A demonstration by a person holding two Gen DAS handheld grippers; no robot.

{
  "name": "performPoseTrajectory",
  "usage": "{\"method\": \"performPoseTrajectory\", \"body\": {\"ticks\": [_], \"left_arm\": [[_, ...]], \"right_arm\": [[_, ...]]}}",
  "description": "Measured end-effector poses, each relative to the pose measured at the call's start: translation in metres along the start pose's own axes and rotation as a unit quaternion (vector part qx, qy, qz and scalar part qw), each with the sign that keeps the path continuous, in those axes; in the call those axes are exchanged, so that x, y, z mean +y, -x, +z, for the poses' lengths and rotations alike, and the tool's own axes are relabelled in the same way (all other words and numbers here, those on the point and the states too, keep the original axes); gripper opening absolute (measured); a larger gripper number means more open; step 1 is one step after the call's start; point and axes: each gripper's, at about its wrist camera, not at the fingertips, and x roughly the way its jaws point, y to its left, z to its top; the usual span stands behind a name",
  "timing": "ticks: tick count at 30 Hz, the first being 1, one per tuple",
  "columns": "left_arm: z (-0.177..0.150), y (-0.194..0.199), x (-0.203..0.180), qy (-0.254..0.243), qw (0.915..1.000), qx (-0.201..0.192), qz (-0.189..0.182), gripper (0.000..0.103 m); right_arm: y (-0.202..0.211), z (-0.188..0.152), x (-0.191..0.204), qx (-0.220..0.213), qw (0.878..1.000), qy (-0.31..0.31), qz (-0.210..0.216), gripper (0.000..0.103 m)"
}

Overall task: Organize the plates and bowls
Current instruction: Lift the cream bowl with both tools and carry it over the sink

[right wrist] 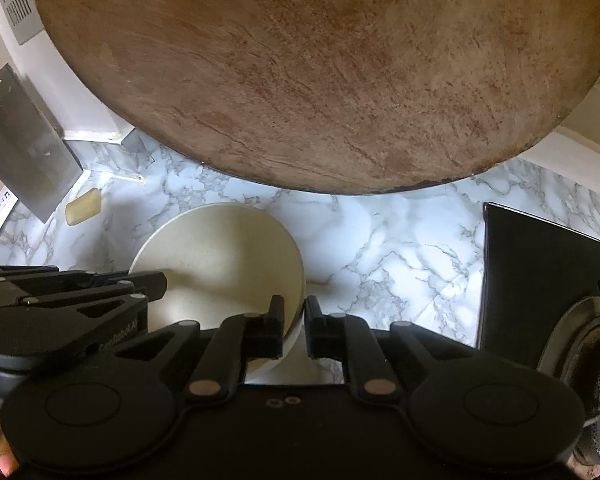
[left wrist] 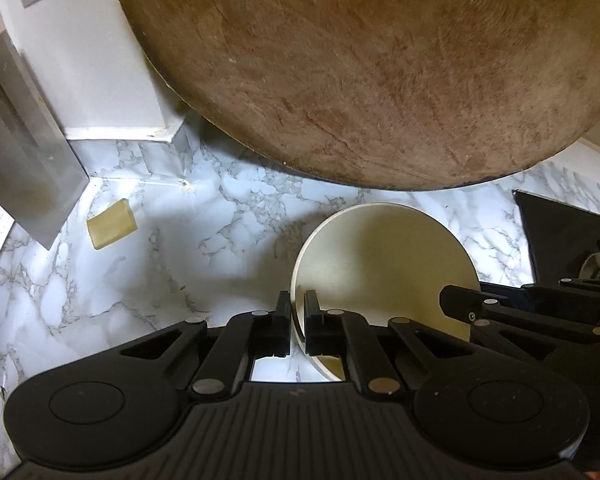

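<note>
One smooth, round cream bowl (left wrist: 384, 264) sits on the marble-pattern tabletop (left wrist: 140, 280), just below one big scuffed wooden disc (left wrist: 360, 72). Left tool (left wrist: 298, 314) and right tool (right wrist: 294, 320) each pinch its thin rim.

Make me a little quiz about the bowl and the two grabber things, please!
1. True or false: the cream bowl stands on a marble-patterned counter.
2. Which part of the bowl does the left gripper pinch: A) its rim, B) its underside, C) nothing?
3. Fill in: the right gripper clamps the bowl's ____ too, on the opposite side.

Key
1. True; the big round wooden board leans behind it.
2. A; one finger is inside the bowl, one outside.
3. Rim; both grippers hold the same bowl.
</note>
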Motion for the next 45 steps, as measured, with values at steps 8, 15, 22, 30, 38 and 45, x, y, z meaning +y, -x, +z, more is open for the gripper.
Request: {"method": "performPoseTrajectory", "body": {"ticks": [8,15,22,30,38,45], "left_arm": [[-0.009,0.044,0.006,0.010,0.9998,-0.013,-0.009,0.005],[-0.032,0.100,0.011,0.006,0.9996,-0.028,-0.004,0.006],[-0.067,0.152,0.036,0.001,0.9991,-0.042,-0.004,0.006],[-0.108,0.200,0.082,0.002,0.9988,-0.048,0.007,0.006],[-0.146,0.239,0.138,0.024,0.9980,-0.050,0.030,0.007],[-0.180,0.260,0.194,0.054,0.9959,-0.046,0.056,0.007]], "right_arm": [[0.038,-0.005,0.010,-0.020,1.000,0.005,0.007,0.011],[0.086,-0.020,0.032,-0.038,0.999,0.019,0.013,0.011],[0.132,-0.045,0.068,-0.051,0.998,0.035,0.016,0.011],[0.169,-0.071,0.121,-0.062,0.996,0.052,0.031,0.011],[0.190,-0.096,0.187,-0.066,0.993,0.084,0.054,0.011],[0.194,-0.116,0.249,-0.060,0.988,0.119,0.079,0.011]]}}
